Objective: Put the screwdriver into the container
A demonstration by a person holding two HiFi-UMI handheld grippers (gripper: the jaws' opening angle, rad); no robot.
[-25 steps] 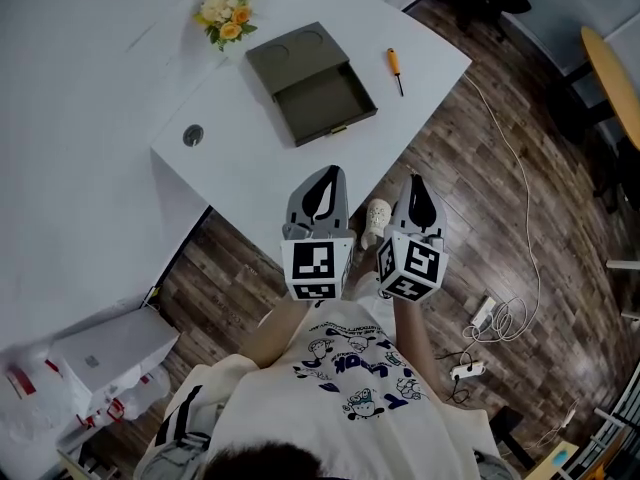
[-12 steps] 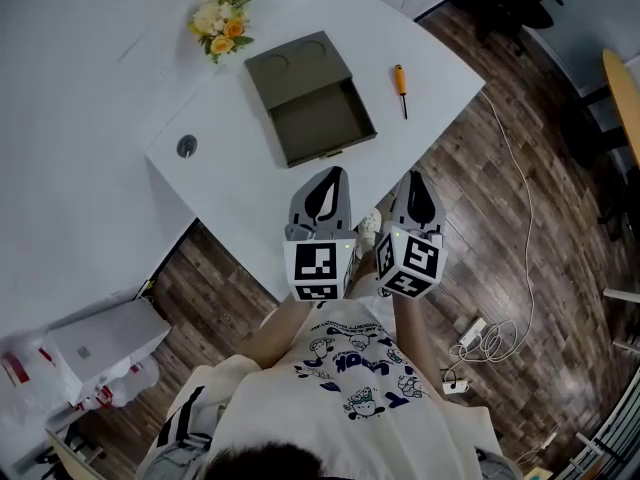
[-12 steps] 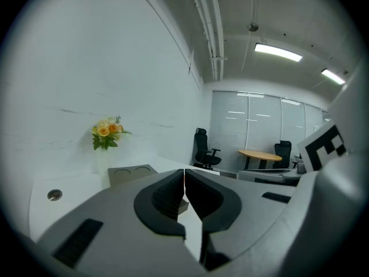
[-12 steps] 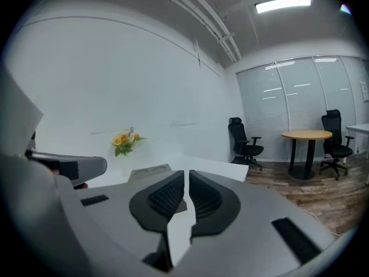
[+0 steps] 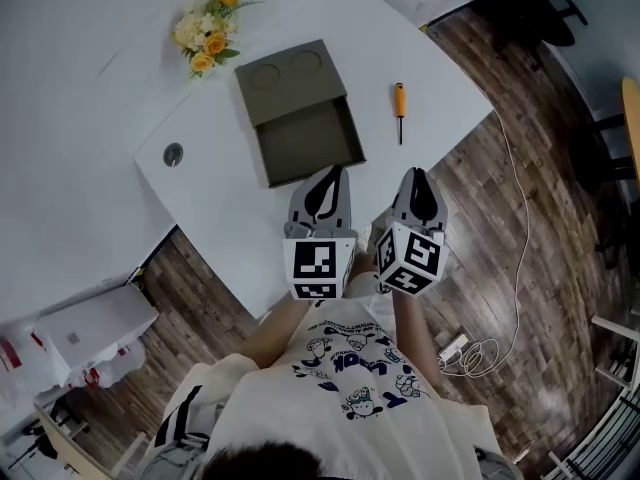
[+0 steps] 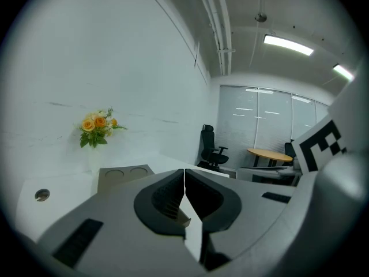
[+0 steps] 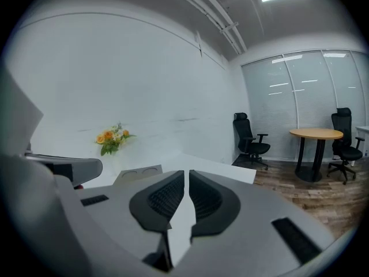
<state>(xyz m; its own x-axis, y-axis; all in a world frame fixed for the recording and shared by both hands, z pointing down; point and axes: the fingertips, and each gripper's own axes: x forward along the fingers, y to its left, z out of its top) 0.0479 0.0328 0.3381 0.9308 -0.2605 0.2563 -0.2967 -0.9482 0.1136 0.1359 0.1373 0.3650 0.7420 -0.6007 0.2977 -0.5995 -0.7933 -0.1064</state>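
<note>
A screwdriver (image 5: 399, 98) with an orange handle lies on the white table (image 5: 220, 198), to the right of the container. The container (image 5: 300, 113) is a flat olive box; its open tray faces me and a lid with two round dents lies behind it. My left gripper (image 5: 328, 174) hovers at the table's near edge just in front of the tray, shut and holding nothing. My right gripper (image 5: 416, 176) is beside it, shut and holding nothing, below the screwdriver. In the left gripper view the shut jaws (image 6: 184, 175) point at the container (image 6: 123, 176). The right gripper view shows shut jaws (image 7: 187, 178); the screwdriver is hidden there.
Yellow flowers (image 5: 205, 33) stand at the table's far left by the wall. A round cable hole (image 5: 173, 153) sits in the tabletop. A power strip and a white cable (image 5: 455, 346) lie on the wood floor at right, a white box (image 5: 95, 328) at left.
The person has come closer to the table. Both grippers now reach over its near edge toward the container and have stayed shut.
</note>
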